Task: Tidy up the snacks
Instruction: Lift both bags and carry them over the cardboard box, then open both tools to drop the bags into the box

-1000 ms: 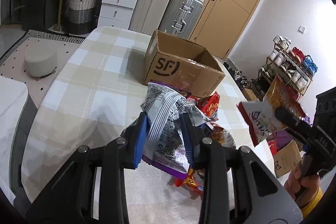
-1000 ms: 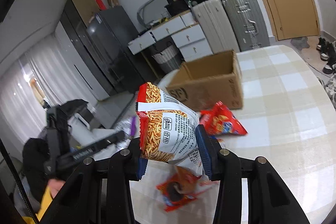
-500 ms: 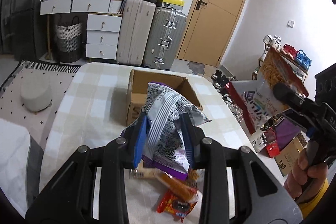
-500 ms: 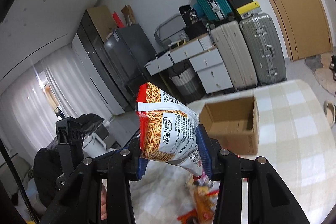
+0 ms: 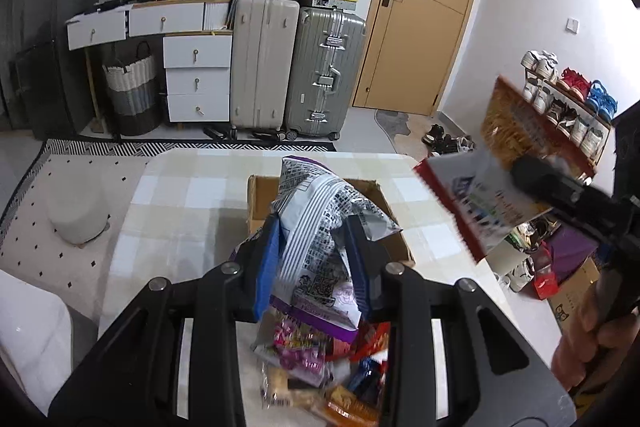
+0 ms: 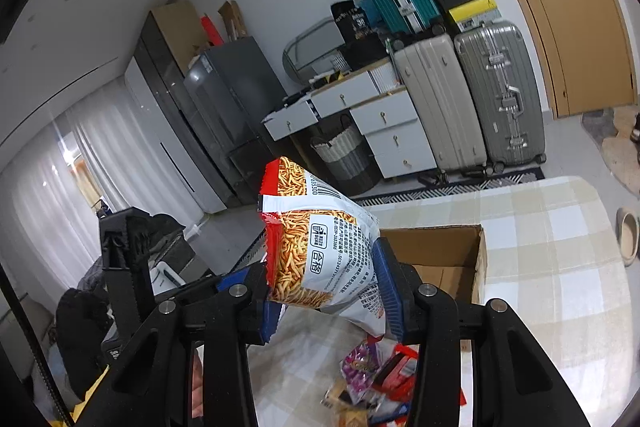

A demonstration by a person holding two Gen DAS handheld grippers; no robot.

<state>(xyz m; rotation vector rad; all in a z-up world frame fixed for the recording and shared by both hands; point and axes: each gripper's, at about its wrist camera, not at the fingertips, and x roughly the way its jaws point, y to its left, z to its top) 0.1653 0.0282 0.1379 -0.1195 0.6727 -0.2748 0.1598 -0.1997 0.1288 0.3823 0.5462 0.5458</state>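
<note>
Pinching, both pairs of jaws, each on a snack bag held above the checked tablecloth. Spreading below and beyond both pairs, that pale cloth, and carrying an open cardboard box just past the jaw tips in both views. Standing empty as far as can be seen, the box, its open top facing up, directly behind the bags.

Clamping sideways with blue pads, the left gripper, on a crumpled silver and purple bag, the bag rising above the jaws and partly covering the box's near wall. Gripping with blue pads too, the right gripper, on a red and white bag of thin fried sticks, the bag sticking up and leaning left out of the jaws. Showing also at the right of the left jaws, that same red and white bag, held higher than the box and apart from the silver one.

Lying beneath both pairs of jaws, nearer than the box, a loose heap of small snack packets, blurred, red, purple and orange among them, resting on the cloth and touching one another.
</note>
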